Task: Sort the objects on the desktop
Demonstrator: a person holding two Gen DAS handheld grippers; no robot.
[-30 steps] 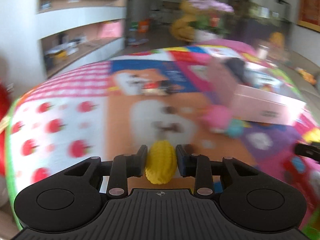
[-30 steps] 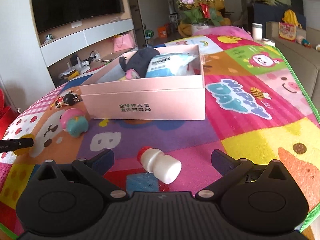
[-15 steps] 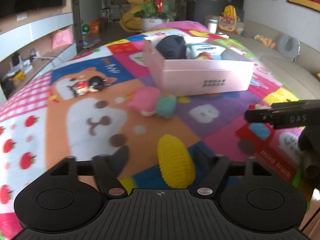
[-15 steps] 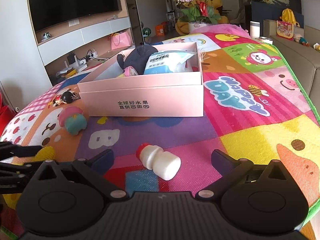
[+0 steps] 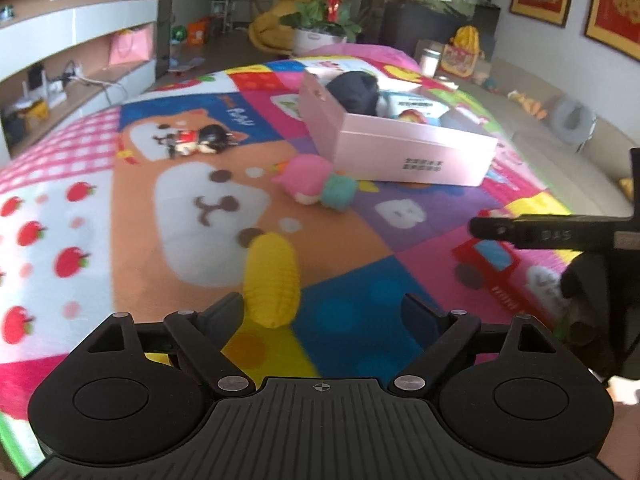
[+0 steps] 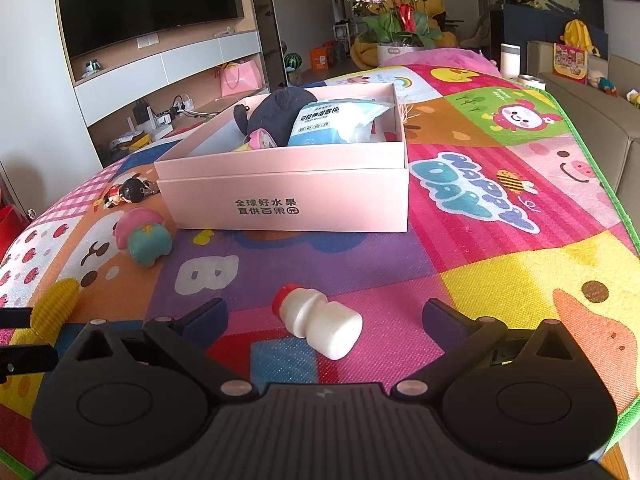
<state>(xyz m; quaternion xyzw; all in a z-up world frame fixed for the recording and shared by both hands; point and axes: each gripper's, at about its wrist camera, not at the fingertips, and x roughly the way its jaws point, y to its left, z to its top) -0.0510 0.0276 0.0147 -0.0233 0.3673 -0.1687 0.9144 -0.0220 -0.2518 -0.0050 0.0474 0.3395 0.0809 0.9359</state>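
L gripper (image 5: 323, 310): jaws wide, just been opening; yellow ribbed toy corn cob (image 5: 272, 280) lies loose between them, by L finger, on colourful patchwork play mat (image 5: 80, 216).
R gripper (image 6: 324, 318): jaws spread, gripping nothing; small white plastic bottle w/ red cap (image 6: 318, 326) lies on its side between the fingers.
Pink cardboard box (image 6: 288, 200): open, farther back on mat; dark plush + blue-white packet inside.
Pink-and-teal plush toy (image 5: 316, 186): just beside box.

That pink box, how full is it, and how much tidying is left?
The pink box already holds a dark plush and a white packet. Nothing is in hand: the left tool has just been opening, the yellow corn lying free. Corn, bottle, pink-teal toy and keychain figure remain outside.
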